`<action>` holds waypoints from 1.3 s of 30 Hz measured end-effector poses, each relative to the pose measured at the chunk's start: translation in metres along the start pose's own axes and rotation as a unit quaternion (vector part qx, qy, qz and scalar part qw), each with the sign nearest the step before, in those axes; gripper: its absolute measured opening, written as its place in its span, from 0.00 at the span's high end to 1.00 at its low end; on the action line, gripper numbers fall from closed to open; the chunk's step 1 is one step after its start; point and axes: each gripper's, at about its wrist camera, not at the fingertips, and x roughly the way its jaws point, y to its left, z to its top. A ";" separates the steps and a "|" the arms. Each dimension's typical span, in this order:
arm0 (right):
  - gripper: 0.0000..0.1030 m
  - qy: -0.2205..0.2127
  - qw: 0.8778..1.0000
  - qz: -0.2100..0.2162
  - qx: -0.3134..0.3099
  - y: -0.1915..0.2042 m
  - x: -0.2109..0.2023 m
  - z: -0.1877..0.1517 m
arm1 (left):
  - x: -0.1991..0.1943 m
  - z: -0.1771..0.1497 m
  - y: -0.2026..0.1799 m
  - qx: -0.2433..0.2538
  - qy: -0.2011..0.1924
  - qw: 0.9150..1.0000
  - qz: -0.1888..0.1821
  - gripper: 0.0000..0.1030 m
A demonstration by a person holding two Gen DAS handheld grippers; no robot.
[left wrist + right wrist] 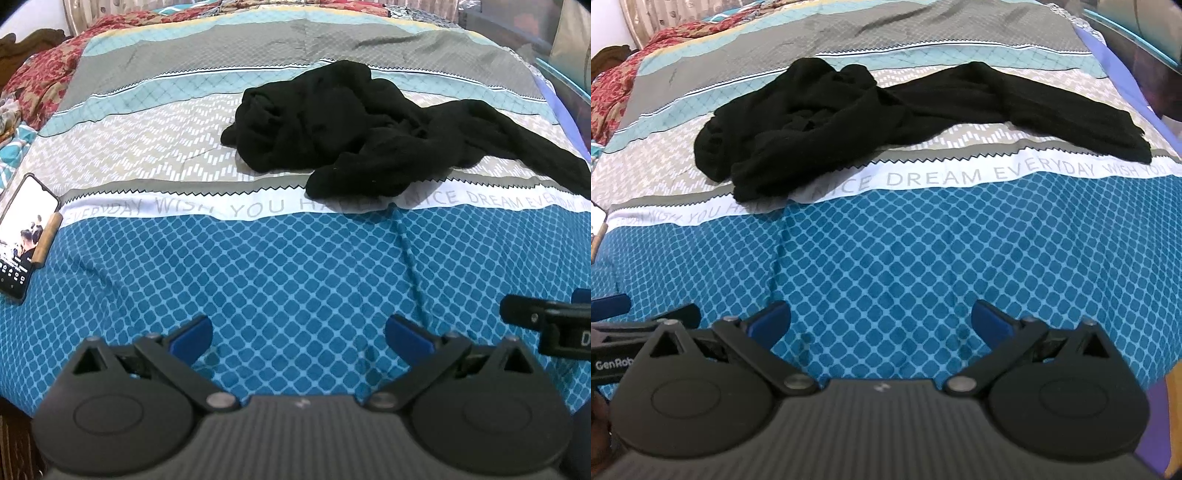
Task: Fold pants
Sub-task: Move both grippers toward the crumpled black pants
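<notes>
A patterned bedsheet (295, 266) covers the bed; black pants (354, 129) lie crumpled mid-bed, well ahead of both tongs; left gripper (298, 334) and right gripper (881, 319) hover wide, empty.

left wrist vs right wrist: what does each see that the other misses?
Only the left wrist view shows the lit phone lying whole at the bed's left edge, with a wooden piece beside it; the right wrist view catches just a sliver there. Only the right wrist view shows the pants' long leg stretched out fully toward the right side. Both share the crumpled black pants on the patterned bedsheet, untouched, and each camera's own open claw, left claw, right claw.
</notes>
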 end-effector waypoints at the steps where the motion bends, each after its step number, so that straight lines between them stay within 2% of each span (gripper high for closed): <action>1: 0.00 0.003 1.000 -0.003 0.000 0.000 0.001 0.000 | 0.001 0.000 0.000 0.001 0.001 1.000 0.001 0.00; 21: 0.00 0.035 0.999 0.002 0.011 0.001 0.012 -0.002 | 0.021 -0.003 -0.003 0.001 0.048 0.999 0.004 0.00; 33: 0.00 0.076 0.996 0.029 0.048 -0.004 0.022 -0.009 | 0.033 -0.005 -0.002 -0.003 0.078 0.997 0.008 0.00; 39: 0.00 0.076 0.995 0.035 0.061 -0.007 0.023 -0.011 | 0.035 -0.005 -0.002 -0.003 0.084 0.996 0.010 0.00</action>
